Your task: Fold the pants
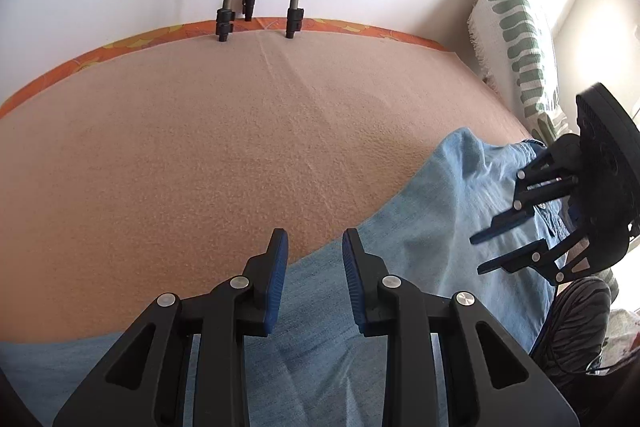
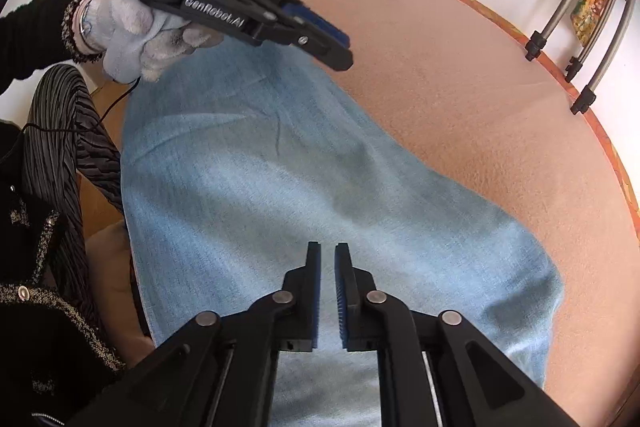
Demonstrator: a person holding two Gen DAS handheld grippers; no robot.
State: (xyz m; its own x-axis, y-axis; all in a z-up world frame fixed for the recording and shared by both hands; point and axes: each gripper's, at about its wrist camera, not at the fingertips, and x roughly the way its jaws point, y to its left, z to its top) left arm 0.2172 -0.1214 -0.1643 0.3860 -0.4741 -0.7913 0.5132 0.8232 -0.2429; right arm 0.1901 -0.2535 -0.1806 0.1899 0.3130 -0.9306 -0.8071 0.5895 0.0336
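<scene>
pants: light-blue jeans (image 2: 304,187) lay flat on peach blanket (image 1: 200,147), long axis along its near edge | left gripper (image 1: 315,247) parted, empty, above far hem | right gripper (image 2: 327,259) slightly parted, empty, over jeans, nearer

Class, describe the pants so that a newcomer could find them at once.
Start from the peach blanket that covers the bed. The pants lie spread along its near side, under both grippers. They are the only light blue denim there.
</scene>
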